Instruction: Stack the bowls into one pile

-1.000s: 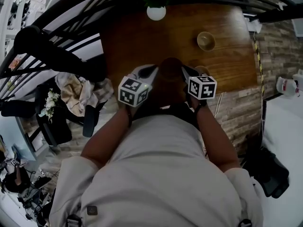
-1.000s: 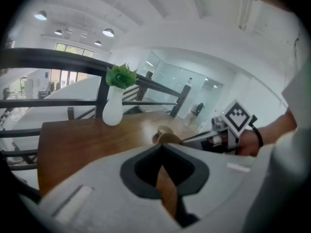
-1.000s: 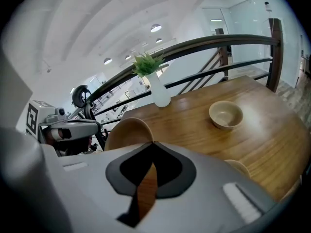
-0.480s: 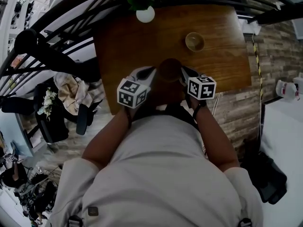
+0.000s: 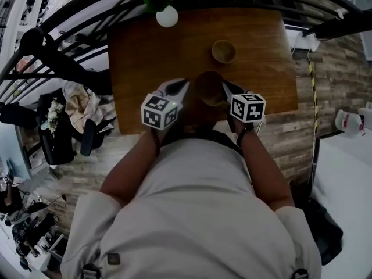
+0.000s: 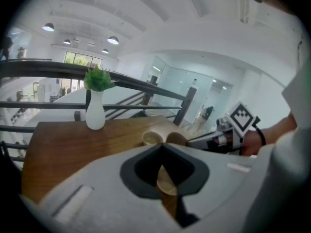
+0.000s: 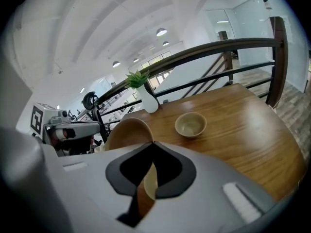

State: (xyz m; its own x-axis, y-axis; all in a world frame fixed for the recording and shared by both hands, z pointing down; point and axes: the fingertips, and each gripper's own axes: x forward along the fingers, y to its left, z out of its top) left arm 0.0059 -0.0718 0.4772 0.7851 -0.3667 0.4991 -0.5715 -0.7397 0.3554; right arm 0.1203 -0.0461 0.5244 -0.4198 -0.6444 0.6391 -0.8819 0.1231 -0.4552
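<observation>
Right gripper point(image 7: 152, 148) clenched on brown bowl point(image 5: 208, 86) rim | left gripper point(image 6: 162, 148) pinches its other side | pale bowl point(image 5: 224, 51) ahead, well apart | risk: uneven pull tilts bowl, thin rim slips, lands askew on pale bowl

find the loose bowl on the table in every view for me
Head view: the loose bowl sits upper centre-right on the table, beyond the held bowl.
Left gripper view: the loose bowl is near centre, just left of the held bowl.
Right gripper view: the loose bowl is right of centre, on bare wood.
Shared landmark: the white vase, left of the bowl in all three views.
</observation>
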